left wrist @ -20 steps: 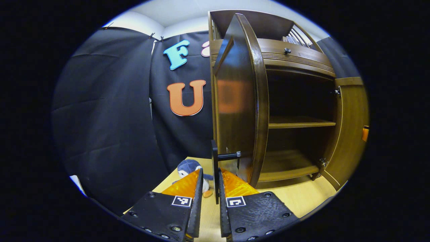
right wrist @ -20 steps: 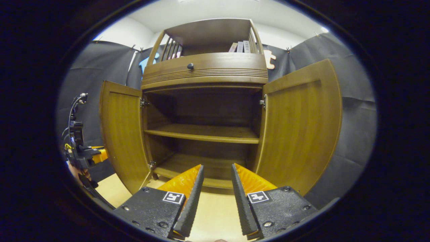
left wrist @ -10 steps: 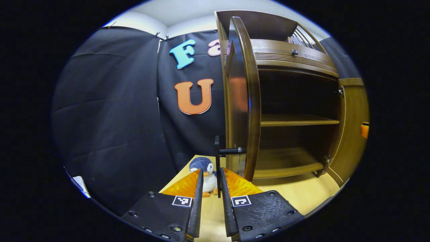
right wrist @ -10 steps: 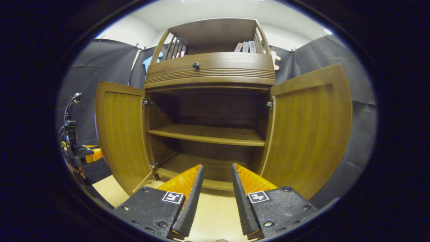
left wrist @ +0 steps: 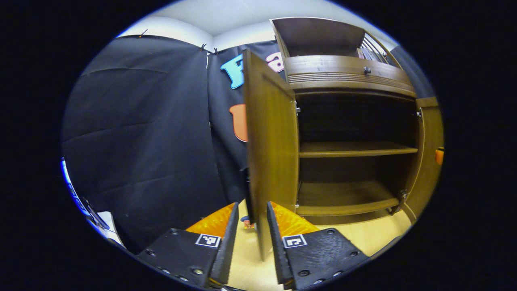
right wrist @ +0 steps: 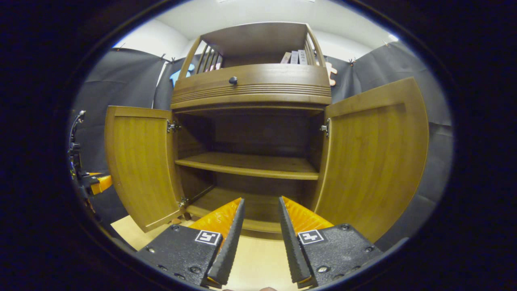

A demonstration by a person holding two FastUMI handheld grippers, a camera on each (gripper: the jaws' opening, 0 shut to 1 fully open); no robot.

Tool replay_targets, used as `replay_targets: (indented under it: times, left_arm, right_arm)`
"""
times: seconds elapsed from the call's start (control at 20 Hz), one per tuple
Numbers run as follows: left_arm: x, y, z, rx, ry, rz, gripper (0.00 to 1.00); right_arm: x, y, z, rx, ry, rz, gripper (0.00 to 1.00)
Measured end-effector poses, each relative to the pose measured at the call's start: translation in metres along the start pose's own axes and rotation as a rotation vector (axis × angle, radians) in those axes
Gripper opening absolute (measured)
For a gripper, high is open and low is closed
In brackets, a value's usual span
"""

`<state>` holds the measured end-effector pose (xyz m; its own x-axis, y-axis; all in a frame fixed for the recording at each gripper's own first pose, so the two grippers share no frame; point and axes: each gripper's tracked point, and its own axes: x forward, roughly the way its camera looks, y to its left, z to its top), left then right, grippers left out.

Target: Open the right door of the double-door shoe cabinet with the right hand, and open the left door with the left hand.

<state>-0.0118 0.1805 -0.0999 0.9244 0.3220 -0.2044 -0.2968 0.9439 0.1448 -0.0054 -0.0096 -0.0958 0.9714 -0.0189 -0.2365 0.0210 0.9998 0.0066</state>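
Wood doors both stand swung out: the right door fills the right of the right gripper view, the left door the left, the cabinet gaping between. Centre-bottom in the left gripper view, the left gripper straddles the left door's edge, fingers apart, seemingly not clamped. To finish well, draw it straight back off that edge without nudging the door. The right gripper hangs parted and empty.

text: none legible | fingers: square marker patterns only (no letters or numbers)
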Motion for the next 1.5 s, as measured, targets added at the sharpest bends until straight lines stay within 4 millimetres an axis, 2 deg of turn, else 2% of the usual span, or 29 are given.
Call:
replay_targets:
  times: [0.05, 0.2, 0.3, 0.45, 0.5, 0.55, 0.6, 0.65, 0.7, 0.9, 1.0, 1.15, 1.4, 1.45, 1.5]
  left_arm:
    - [-0.001, -0.005, 0.005, 0.001, -0.015, -0.008, 0.47]
    - [-0.008, -0.025, 0.024, 0.002, -0.054, -0.057, 0.47]
    - [-0.013, -0.041, 0.036, -0.004, -0.077, -0.096, 0.51]
    - [-0.020, -0.062, 0.055, -0.032, -0.108, -0.162, 0.79]
    - [-0.022, -0.071, 0.059, -0.043, -0.114, -0.183, 0.63]
    - [-0.025, -0.081, 0.065, -0.055, -0.122, -0.205, 0.87]
    - [-0.028, -0.091, 0.070, -0.059, -0.130, -0.234, 0.79]
    - [-0.032, -0.101, 0.074, -0.061, -0.133, -0.269, 0.92]
    - [-0.037, -0.113, 0.079, -0.064, -0.134, -0.310, 0.76]
    - [-0.052, -0.141, 0.107, -0.060, -0.206, -0.372, 0.98]
    - [-0.057, -0.151, 0.116, -0.064, -0.239, -0.389, 1.00]
    - [-0.060, -0.162, 0.120, -0.087, -0.245, -0.411, 1.00]
    - [-0.061, -0.164, 0.117, -0.084, -0.234, -0.408, 1.00]
    - [-0.060, -0.163, 0.118, -0.081, -0.235, -0.405, 0.89]
    - [-0.061, -0.162, 0.118, -0.077, -0.237, -0.404, 0.93]
  right_arm:
    - [0.001, -0.002, 0.004, -0.002, -0.006, -0.005, 0.56]
    - [0.000, -0.004, 0.008, 0.001, -0.018, -0.016, 0.58]
    - [-0.002, -0.005, 0.014, 0.008, -0.029, -0.018, 0.58]
    - [-0.004, -0.005, 0.025, 0.011, -0.050, -0.020, 0.66]
    - [-0.005, -0.006, 0.029, 0.012, -0.058, -0.020, 0.66]
    - [-0.006, -0.006, 0.033, 0.013, -0.066, -0.019, 0.70]
    - [-0.007, -0.006, 0.037, 0.015, -0.076, -0.018, 0.72]
    - [-0.009, -0.007, 0.041, 0.017, -0.086, -0.020, 0.75]
    - [-0.009, -0.007, 0.045, 0.018, -0.099, -0.020, 0.77]
    - [-0.018, -0.014, 0.058, 0.015, -0.139, -0.043, 0.83]
    - [-0.024, -0.016, 0.065, 0.018, -0.158, -0.049, 0.85]
    - [-0.026, -0.021, 0.071, 0.013, -0.172, -0.059, 0.86]
    - [-0.027, -0.025, 0.067, 0.019, -0.158, -0.067, 0.86]
    - [-0.026, -0.025, 0.066, 0.021, -0.155, -0.064, 0.86]
    - [-0.026, -0.026, 0.066, 0.022, -0.155, -0.066, 0.86]
